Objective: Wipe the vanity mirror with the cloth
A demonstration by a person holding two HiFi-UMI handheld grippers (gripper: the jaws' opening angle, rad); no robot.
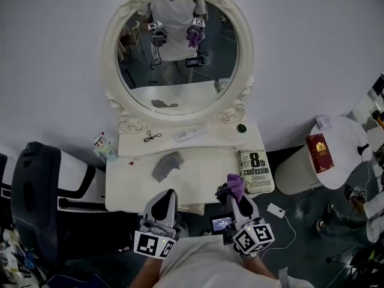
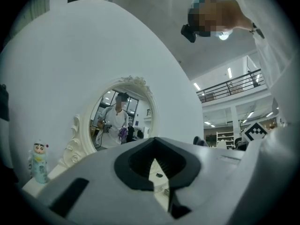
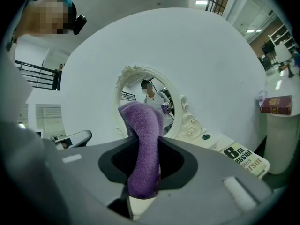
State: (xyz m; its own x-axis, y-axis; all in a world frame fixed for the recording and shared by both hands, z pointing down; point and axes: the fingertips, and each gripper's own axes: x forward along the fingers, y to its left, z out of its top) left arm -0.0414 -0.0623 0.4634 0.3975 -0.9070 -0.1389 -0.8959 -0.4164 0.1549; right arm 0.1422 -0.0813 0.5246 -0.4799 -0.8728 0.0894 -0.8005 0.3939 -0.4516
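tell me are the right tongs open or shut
Shut on the purple cloth: the right gripper view shows it pinched between the right tongs, sticking up.

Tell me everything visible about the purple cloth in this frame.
The purple cloth is plush, fuzzy fabric, bunched into a thick fold. It is clamped between the jaws of the right hand-held gripper, its rounded end sticking out past them. It sits above the front edge of the vanity table, short of the mirror, touching nothing else.

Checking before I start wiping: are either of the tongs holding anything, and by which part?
The right tongs pinch the purple cloth at a bunched fold, its end poking past the tips. The left tongs are shut on nothing.
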